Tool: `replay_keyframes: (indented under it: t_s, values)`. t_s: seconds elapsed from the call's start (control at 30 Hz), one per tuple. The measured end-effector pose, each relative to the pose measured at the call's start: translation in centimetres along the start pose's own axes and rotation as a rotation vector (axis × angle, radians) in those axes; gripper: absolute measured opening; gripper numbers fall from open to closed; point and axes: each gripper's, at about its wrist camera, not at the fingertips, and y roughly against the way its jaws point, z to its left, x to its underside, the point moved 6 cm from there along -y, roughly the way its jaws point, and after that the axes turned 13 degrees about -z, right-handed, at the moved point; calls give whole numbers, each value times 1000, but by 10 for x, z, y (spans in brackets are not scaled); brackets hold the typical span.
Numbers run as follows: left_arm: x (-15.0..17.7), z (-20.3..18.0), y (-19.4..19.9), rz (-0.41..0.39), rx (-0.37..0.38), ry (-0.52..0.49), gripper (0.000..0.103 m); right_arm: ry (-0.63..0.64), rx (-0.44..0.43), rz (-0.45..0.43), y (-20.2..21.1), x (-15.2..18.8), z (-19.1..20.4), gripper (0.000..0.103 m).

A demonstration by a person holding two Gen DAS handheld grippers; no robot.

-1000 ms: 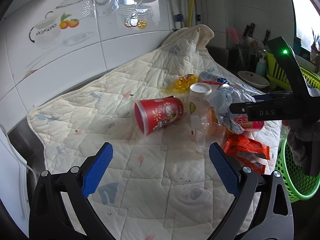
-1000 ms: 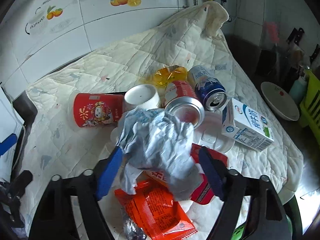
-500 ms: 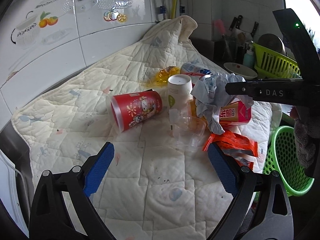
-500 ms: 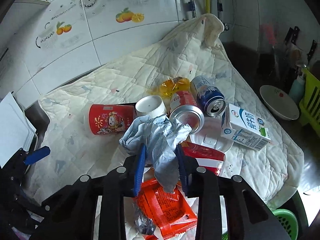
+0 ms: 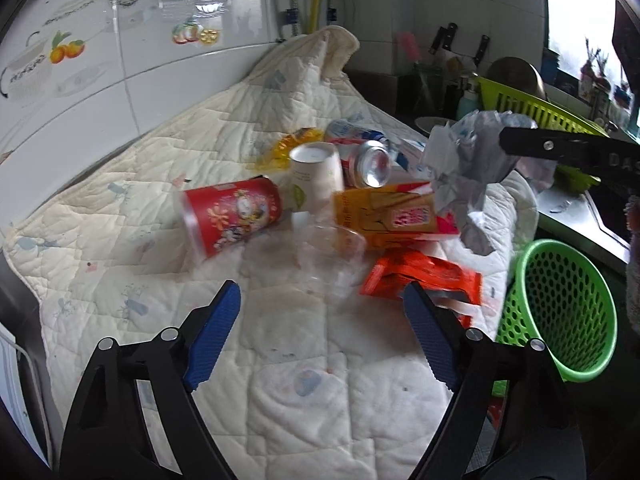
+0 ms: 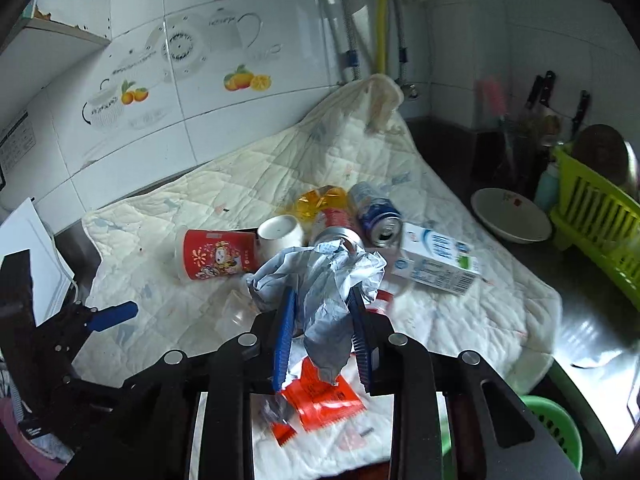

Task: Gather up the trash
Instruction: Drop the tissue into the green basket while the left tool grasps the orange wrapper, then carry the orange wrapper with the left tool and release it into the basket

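Right hand-held gripper [image 6: 323, 332] clamped on crumpled grey-white wrapper [image 6: 320, 280], lifted clear of the quilted cloth [image 5: 304, 400] on the worktop. Left hand-held gripper [image 5: 320, 332] jaws apart, just been narrowing, nothing between them; clear plastic cup [image 5: 332, 256] lies just ahead. Left view alone shows green basket [image 5: 560, 304] in full beside the cloth's edge. Right view alone shows milk carton [image 6: 436, 264] and blue can [image 6: 376, 216] plainly.
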Motion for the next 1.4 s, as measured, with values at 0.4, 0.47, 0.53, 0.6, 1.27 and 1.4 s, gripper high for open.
replay_keyframes:
  t_s: [0.4, 0.47, 0.53, 0.6, 1.27, 1.4]
  values:
    - [30, -49, -27, 143, 111, 79, 60, -27, 248, 6, 84, 60, -72, 27]
    - [33, -51, -34, 167, 121, 110, 57, -43, 293, 25, 93, 77, -88, 27]
    - [35, -51, -42, 186, 117, 135, 56, -64, 319, 41, 99, 90, -101, 27]
    - [36, -52, -48, 196, 111, 157, 56, -82, 343, 51, 103, 101, -111, 29]
    - [33, -58, -47, 182, 142, 178, 0, -122, 412, 64, 131, 135, -131, 54]
    - [18, -67, -27, 139, 192, 153, 0, -118, 415, 46, 137, 132, -125, 58]
